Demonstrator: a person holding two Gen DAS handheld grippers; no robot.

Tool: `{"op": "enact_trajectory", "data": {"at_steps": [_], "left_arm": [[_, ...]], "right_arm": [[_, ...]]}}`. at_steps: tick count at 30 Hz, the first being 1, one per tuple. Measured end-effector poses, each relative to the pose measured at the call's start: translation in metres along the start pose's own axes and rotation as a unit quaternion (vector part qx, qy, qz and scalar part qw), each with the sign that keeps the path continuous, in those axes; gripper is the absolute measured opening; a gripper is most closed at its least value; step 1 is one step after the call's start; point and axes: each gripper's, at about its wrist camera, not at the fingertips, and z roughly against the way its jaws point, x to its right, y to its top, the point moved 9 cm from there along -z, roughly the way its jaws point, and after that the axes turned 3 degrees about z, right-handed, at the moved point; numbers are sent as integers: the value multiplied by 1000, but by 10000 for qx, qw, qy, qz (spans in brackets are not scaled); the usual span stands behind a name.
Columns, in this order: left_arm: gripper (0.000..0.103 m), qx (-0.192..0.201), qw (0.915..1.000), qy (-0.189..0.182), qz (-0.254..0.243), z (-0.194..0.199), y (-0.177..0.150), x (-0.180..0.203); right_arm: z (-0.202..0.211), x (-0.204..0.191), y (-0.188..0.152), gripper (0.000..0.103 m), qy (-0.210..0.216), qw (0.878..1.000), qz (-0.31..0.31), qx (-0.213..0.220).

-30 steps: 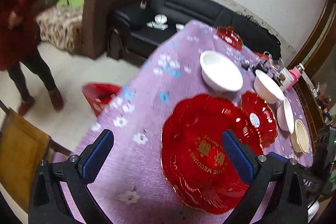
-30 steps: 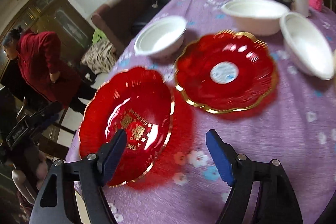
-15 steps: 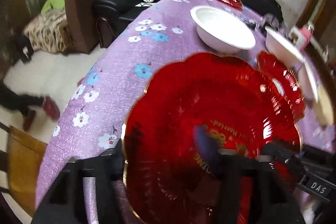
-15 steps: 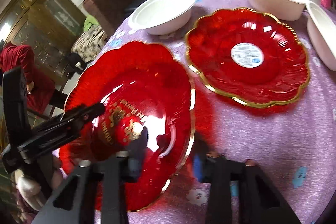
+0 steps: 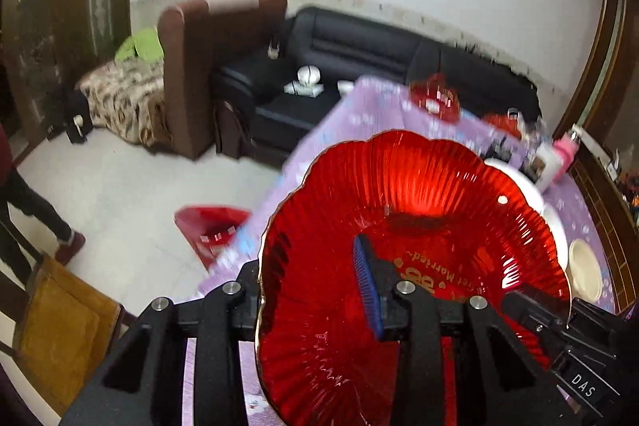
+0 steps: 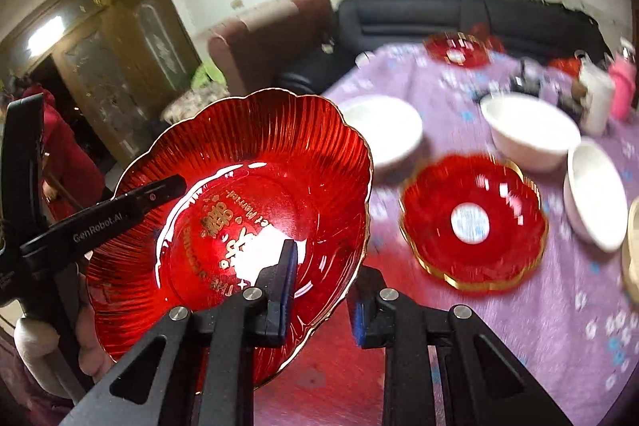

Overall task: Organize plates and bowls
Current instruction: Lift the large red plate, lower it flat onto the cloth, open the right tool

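A: Purple flowered cloth covers the counter [image 6: 499, 326], with a black sofa [image 5: 359, 46] and a brown armchair [image 5: 199, 66] behind it. Where is the big red plate?

B: Off the cloth and tilted, gripped from both sides. That red plate [image 6: 247, 210] has a gold scalloped rim, and the left claw [image 5: 315, 290] is closing on its near edge, one blue pad inside the dish and the other finger under the rim. The right claw [image 6: 323, 294] is also closing, its pads pinching the rim on the opposite side.

A: Any writing?

B: Gold letters in the plate's middle: "Married" and "THE WEDDING" can be partly read, around gold Chinese characters. The left claw's arm, seen from the right wrist camera, says "GenRobot.AI". From the left wrist camera, a tag on the right device reads "DAS".

A: And the other dishes?

B: A smaller red plate [image 6: 473, 222] with a white round sticker lies on the cloth; its print is too blurred to read. Three white bowls [image 6: 531, 134] sit around it, and another red plate [image 6: 459, 50] lies at the far end.
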Motion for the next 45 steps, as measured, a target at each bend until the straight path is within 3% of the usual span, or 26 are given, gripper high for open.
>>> {"op": "enact_trajectory", "data": {"at_steps": [5,13,18,23,25,28,30,33,35,36,40,45], "left_arm": [[35,207,9994,223,-187,3,8,-1],[35,-525,9980,346,-107,-71,-44,-13],[38,-1184,9914,553,-105,-117,-83,-21],[45,-1030,9944,250,51,-101,-79,-21],[60,-926,9954,199,146,-88,-72,-22],[74,-773,9959,209,410,-64,-68,-30],[79,-730,9947,139,713,-47,-70,-37],[83,-585,9930,-39,1028,-21,-77,-41],[87,-460,9931,-143,1070,-11,-78,-37],[87,-435,9933,-205,1047,-8,-78,-31],[88,-536,9949,-661,546,2,-71,11],[88,-548,9945,-892,16,24,-56,41]], "right_arm": [[1,-18,13,25,7,9997,203,116],[-80,-9,-15,25,-396,9975,143,-575],[-106,5,-37,25,-470,9950,21,-879],[-120,15,-48,27,-329,9934,-239,-1069],[-117,17,-45,30,-258,9941,-279,-1017],[-103,20,-38,39,-279,9963,-152,-804],[-85,23,-36,50,-211,9977,-134,-634],[-51,42,-43,57,-88,9988,-310,-382],[-33,63,-49,57,-236,9984,-453,-262],[-17,89,-52,57,-476,9967,-634,-177],[4,119,-50,57,-810,9935,-794,-18],[39,140,-25,57,-931,9907,-894,435]]}}
